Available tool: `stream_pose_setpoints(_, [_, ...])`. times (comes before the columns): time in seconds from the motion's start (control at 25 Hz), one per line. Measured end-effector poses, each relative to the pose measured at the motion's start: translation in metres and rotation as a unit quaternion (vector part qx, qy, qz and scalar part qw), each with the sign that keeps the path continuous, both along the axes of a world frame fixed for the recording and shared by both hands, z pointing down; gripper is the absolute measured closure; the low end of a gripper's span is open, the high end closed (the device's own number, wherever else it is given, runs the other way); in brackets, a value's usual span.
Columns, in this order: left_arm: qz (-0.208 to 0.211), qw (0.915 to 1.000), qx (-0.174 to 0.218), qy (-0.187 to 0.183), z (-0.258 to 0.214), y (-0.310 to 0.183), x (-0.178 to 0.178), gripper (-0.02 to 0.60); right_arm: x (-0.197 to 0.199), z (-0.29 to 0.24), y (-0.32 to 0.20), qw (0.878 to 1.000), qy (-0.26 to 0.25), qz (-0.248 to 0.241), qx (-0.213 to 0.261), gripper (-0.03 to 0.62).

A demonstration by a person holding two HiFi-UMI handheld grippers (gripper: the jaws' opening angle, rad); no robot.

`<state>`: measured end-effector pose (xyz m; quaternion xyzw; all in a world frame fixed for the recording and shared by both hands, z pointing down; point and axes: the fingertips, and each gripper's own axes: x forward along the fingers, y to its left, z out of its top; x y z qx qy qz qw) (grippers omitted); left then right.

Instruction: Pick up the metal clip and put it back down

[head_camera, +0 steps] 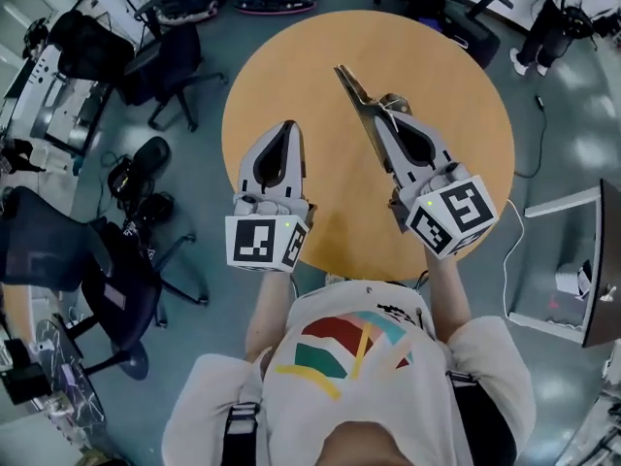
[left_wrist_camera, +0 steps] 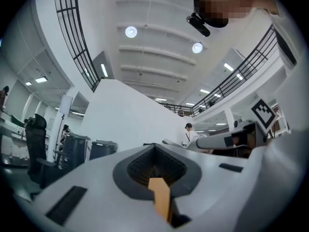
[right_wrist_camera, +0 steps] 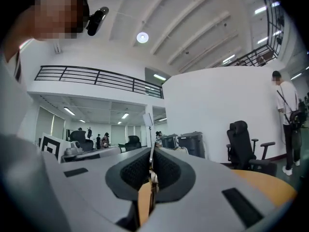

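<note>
The metal clip is a long, thin grey piece held over the round wooden table, its free end pointing to the far left. My right gripper is shut on it, and the clip juts out past the fingertips. In the right gripper view the clip shows as a thin upright strip pinched between the dark pads, with the right gripper closed around it. My left gripper hovers over the table's left part, shut and holding nothing. In its own view the left gripper has its jaws together.
Black office chairs stand on the floor left of the table, with another chair nearer me. A white-framed stand is at the right. In the right gripper view a chair and a standing person are seen.
</note>
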<state>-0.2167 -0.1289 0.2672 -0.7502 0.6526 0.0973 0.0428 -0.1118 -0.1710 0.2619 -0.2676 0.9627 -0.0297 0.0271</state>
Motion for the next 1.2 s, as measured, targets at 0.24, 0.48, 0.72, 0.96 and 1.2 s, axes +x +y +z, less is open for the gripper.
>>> stream_pose_setpoints(0.24, [0.089, 0.9957, 0.011, -0.023, -0.009, -0.027, 0.093, 0.538, 0.100, -0.007, 0.010, 0.997, -0.023, 0.071, 0.005, 0.572])
stream_pose_setpoints(0.48, [0.129, 0.9912, 0.024, -0.015, -0.019, -0.030, 0.134, 0.538, 0.139, -0.007, 0.017, 0.995, -0.034, 0.093, -0.008, 0.572])
stream_pose_setpoints(0.72, [0.129, 0.9915, 0.010, -0.018, -0.011, -0.030, 0.140, 0.538, 0.147, -0.002, 0.018, 0.995, -0.044, 0.091, -0.020, 0.572])
stream_pose_setpoints(0.96, [0.118, 0.9929, -0.006, -0.014, -0.001, -0.032, 0.135, 0.538, 0.143, 0.003, 0.010, 0.995, -0.048, 0.079, -0.033, 0.572])
stream_pose_setpoints(1.2, [0.120, 0.9911, -0.058, -0.006, 0.038, -0.043, 0.129, 0.538, 0.146, 0.033, -0.029, 0.985, -0.109, 0.086, -0.103, 0.572])
